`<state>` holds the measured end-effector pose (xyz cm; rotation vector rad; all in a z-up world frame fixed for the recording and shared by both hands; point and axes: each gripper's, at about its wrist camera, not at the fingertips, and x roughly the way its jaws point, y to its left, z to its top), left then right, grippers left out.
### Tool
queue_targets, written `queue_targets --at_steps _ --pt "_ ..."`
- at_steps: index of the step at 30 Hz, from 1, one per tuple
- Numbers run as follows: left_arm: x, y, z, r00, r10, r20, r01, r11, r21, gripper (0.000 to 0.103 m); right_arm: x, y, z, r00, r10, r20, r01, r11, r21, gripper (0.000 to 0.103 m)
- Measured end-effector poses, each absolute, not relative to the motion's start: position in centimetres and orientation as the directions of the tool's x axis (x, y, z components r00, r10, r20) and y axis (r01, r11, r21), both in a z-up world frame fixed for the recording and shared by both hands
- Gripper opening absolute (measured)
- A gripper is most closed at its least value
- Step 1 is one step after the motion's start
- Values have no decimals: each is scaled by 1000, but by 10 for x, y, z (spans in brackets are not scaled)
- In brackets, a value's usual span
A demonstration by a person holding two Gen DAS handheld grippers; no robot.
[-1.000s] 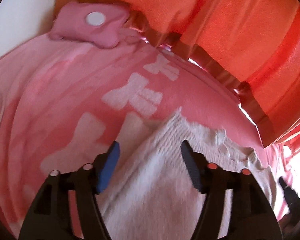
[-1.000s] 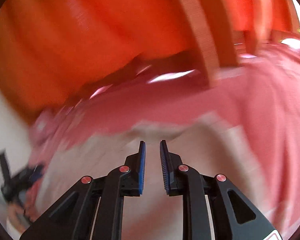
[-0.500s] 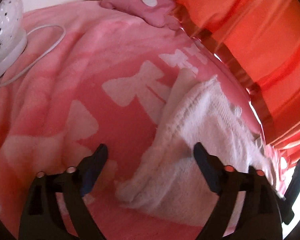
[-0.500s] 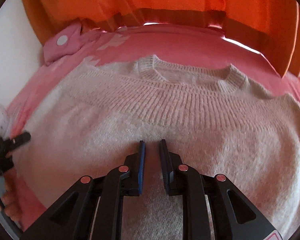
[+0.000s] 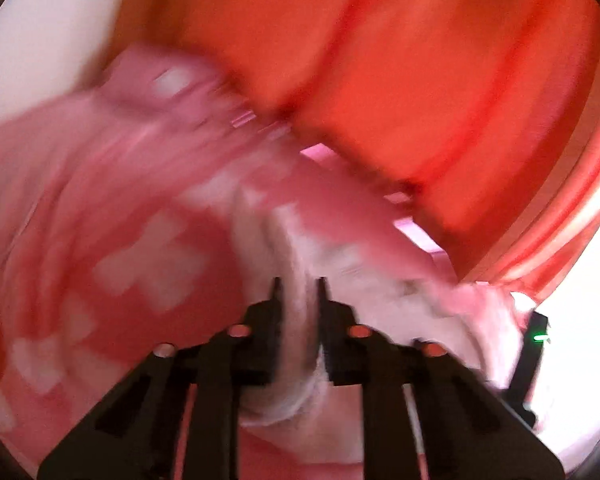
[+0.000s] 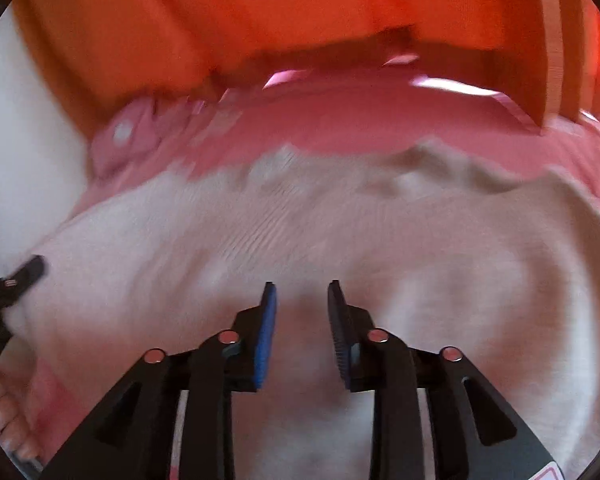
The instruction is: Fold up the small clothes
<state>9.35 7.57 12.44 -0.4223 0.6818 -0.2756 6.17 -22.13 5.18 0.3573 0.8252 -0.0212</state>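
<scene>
The left gripper has its fingers clenched on a bunched edge of the white fuzzy knitted sweater, the cloth pinched between the pads and trailing ahead of the tips and off to their right. Beyond the tips lies the pink blanket with pale bow shapes. The right gripper hovers with fingers parted, grasping nothing, the sweater spread wide just ahead of them. Judging by this, folding is barely begun: no finished fold shows, and everything remains.
</scene>
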Motion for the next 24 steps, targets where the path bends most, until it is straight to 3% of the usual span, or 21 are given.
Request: queue_targets --at_steps 4,9,15,18,20,22,24 --pt "81 -24 168 686 -546 -481 352 828 -437 7 18 -290 74 773 76 -630 292 839 459 39" --pt "74 -132 136 545 -632 -551 461 775 -432 7 -26 -342 60 770 36 -637 407 740 535 41" --pt "51 -204 44 392 -571 -721 475 797 -373 7 -50 -371 56 786 22 -618 433 694 575 42" --pt "41 -195 35 411 -564 -716 492 799 -346 8 -49 -374 56 790 52 -610 410 695 591 43" --pt "31 -187 45 422 -561 -712 508 797 -327 10 -48 -370 60 795 71 -602 377 720 583 50" --pt "23 -167 58 436 -580 -688 513 788 -340 17 -44 -364 62 806 101 -583 330 741 585 55" --pt "17 -150 64 469 -560 -683 489 808 -327 52 -40 -357 66 814 152 -561 267 759 594 57"
